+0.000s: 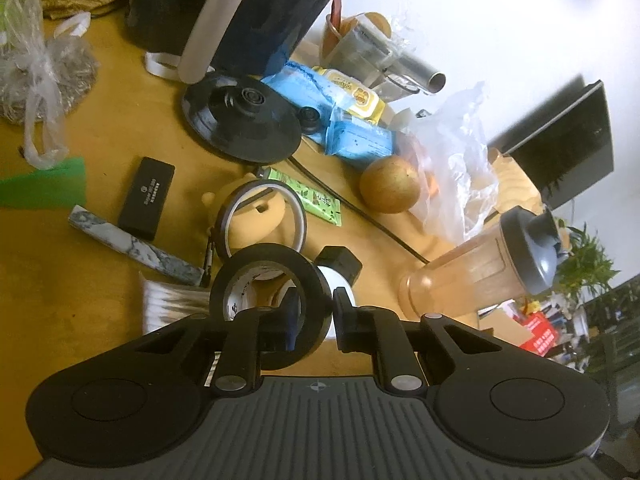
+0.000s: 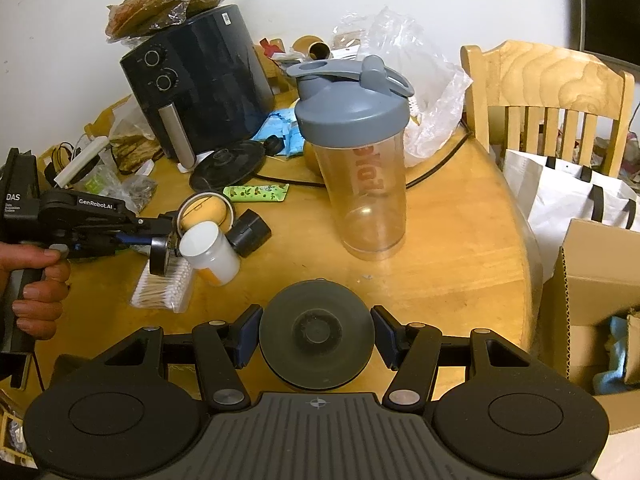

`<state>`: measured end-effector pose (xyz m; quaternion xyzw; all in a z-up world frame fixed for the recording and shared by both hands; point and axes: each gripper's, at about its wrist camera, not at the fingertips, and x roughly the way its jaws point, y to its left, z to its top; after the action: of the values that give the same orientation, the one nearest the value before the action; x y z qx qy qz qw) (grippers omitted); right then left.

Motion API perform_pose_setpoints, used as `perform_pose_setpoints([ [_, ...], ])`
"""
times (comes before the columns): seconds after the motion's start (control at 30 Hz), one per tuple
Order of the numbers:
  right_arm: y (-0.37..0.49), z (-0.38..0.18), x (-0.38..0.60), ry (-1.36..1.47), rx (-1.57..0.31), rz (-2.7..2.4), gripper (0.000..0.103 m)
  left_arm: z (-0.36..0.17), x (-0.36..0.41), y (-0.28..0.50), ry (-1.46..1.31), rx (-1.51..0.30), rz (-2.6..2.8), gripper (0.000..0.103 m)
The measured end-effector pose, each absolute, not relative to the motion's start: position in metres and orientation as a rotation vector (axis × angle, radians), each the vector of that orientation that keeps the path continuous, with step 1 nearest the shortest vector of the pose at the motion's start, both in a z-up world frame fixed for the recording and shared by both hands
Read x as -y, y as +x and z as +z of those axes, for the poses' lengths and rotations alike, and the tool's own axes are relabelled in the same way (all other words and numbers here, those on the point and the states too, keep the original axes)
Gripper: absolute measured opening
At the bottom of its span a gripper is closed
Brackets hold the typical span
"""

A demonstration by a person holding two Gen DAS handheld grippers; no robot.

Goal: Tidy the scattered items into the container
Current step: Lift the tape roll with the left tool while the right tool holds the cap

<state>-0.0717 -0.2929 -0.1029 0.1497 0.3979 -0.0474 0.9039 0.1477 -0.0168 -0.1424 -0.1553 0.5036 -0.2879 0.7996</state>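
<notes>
The left gripper (image 1: 314, 312) holds a black tape roll (image 1: 276, 280) on edge: one finger goes through the hole of the roll, the other is outside its wall, so the jaws are closed on the wall; in the right wrist view the same gripper (image 2: 160, 248) comes from the left with the roll (image 2: 159, 255) at its tip, lifted a little above the cotton swabs (image 2: 162, 294); a hand (image 2: 34, 280) grips its handle.

The right gripper (image 2: 316, 340) is closed on a round dark lid (image 2: 317, 334), one pad on each side of its rim; the lid is low over the wooden table (image 2: 460, 240), near its front edge.

Near the black roll stand more things: a white jar (image 2: 210, 254) lying tilted, touching a black cube (image 2: 250, 232); an amber tape ring (image 1: 260, 220) leaning on a tan figure (image 1: 256, 224); a green packet (image 1: 308, 196) just behind; a black box (image 1: 147, 197) and a marble bar (image 1: 132, 246) to the left in the left wrist view.

A shaker bottle (image 2: 360, 152) with a grey cap stands upright in the middle of the table; behind it are an air fryer (image 2: 200, 84) and a black round base (image 2: 228, 164) with a cord.

To the right, beside the table and below a chair (image 2: 548, 92), stands an open cardboard box (image 2: 592, 288); it is well apart from both grippers.
</notes>
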Motion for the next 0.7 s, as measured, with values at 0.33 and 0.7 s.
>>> perform_pose_setpoints([
  [0.33,-0.071,-0.097,0.281,0.293,-0.821,-0.048,0.061,-0.099,0.017,0.119,-0.121,-0.97,-0.568,0.018],
  [0.7,-0.073,-0.085,0.271,0.265,-0.804,-0.01,0.061,-0.069,0.01,0.089,0.088,-0.919,-0.479,0.018],
])
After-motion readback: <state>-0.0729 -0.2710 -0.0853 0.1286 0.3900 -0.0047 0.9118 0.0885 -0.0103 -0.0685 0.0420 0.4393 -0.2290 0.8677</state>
